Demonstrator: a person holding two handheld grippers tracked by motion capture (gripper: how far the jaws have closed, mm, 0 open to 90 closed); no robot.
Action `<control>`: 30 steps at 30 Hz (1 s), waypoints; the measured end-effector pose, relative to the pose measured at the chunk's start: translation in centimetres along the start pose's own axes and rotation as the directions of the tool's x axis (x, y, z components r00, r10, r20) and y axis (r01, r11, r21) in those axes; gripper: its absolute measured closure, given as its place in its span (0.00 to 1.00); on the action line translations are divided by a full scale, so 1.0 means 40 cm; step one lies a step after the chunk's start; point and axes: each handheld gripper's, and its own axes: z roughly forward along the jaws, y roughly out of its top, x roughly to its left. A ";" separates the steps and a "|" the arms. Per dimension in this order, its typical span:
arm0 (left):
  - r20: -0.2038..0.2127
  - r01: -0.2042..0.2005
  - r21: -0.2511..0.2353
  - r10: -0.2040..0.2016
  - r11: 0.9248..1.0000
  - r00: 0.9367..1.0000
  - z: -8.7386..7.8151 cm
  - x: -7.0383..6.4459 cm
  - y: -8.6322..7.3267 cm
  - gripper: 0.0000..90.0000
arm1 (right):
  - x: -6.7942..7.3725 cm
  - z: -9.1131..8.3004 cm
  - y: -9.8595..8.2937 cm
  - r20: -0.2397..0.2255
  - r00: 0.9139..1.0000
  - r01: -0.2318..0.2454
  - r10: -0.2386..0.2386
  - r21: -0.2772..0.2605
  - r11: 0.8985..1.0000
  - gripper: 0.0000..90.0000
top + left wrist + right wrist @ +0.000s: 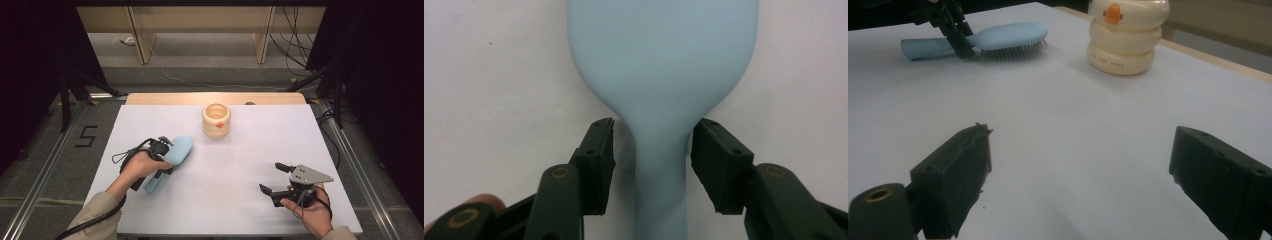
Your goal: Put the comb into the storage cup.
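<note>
Straddling the narrow neck of the hairbrush, the left gripper has a jaw on either side of the handle with a slim gap at each, so it is released and not yet clamped. The brush lies bristles-down on the white table, left of centre, its long axis running from the handle end nearest the person up and away toward the cream holder at the back edge. That axis passes straight between the jaws, so closing them should pinch the handle across its width. The right gripper rests spread wide on the near right of the table, well apart from the brush, so the left hand is plainly the nearer one.
</note>
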 end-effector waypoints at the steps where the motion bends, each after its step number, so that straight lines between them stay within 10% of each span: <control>1: -0.001 0.000 0.001 0.000 1.000 1.000 0.000 0.000 0.000 0.58 | 0.000 0.000 0.000 0.000 1.000 0.000 0.000 0.000 1.000 0.12; 30: 0.003 0.031 0.019 -0.031 0.999 1.000 0.007 -0.002 0.004 0.75 | 0.000 0.001 -0.001 -0.005 1.000 -0.003 0.003 0.006 1.000 0.12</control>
